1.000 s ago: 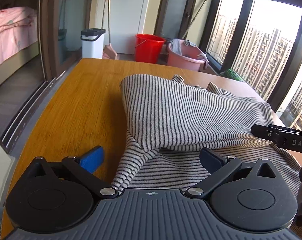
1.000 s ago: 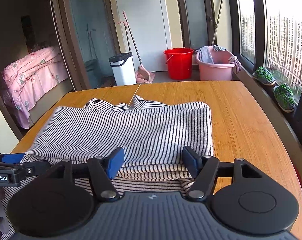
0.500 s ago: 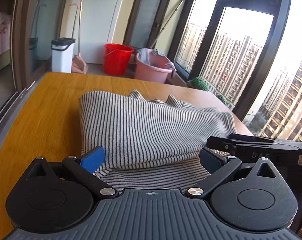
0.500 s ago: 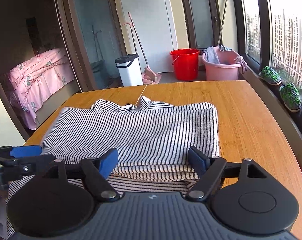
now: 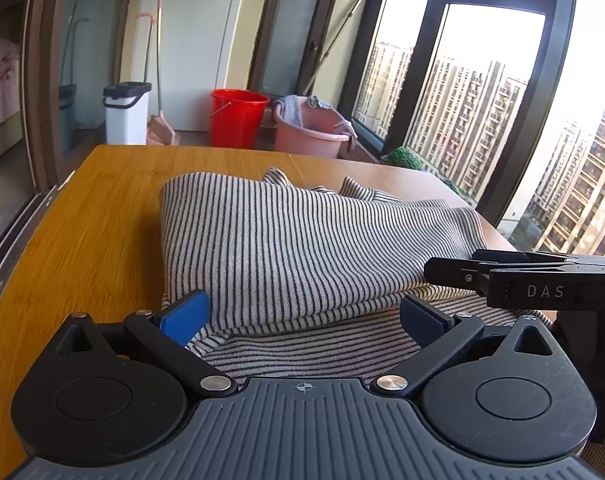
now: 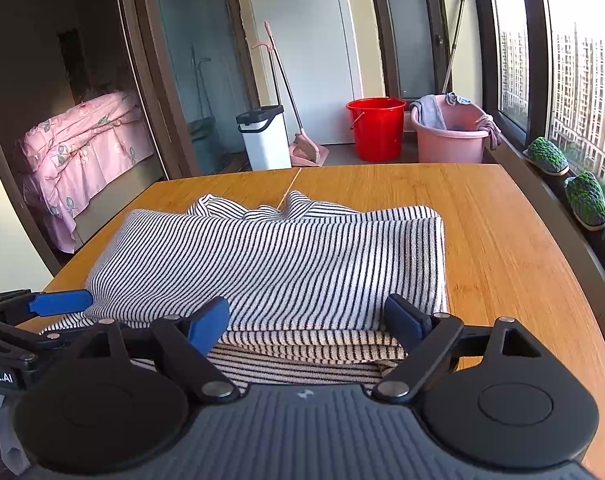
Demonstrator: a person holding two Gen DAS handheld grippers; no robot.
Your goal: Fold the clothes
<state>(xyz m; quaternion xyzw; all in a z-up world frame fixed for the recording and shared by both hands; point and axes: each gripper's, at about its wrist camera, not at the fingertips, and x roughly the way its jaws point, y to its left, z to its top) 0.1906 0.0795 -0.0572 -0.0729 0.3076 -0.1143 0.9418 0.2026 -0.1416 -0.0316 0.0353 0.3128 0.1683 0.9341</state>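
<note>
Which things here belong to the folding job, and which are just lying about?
Job: striped garment, folded on the wooden table; left gripper, jaws apart; right gripper, jaws opening, not pinching the cloth.

Lying about: red bucket, pink basin, white bin, broom.

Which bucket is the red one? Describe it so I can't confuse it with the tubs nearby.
Look past the far edge of the wooden table to the floor by the dark door. The red bucket stands between a white bin and a pink tub; only it is bright red and without rags.

garment: striped knit cloth, seemingly soft | table: smooth wood
</note>
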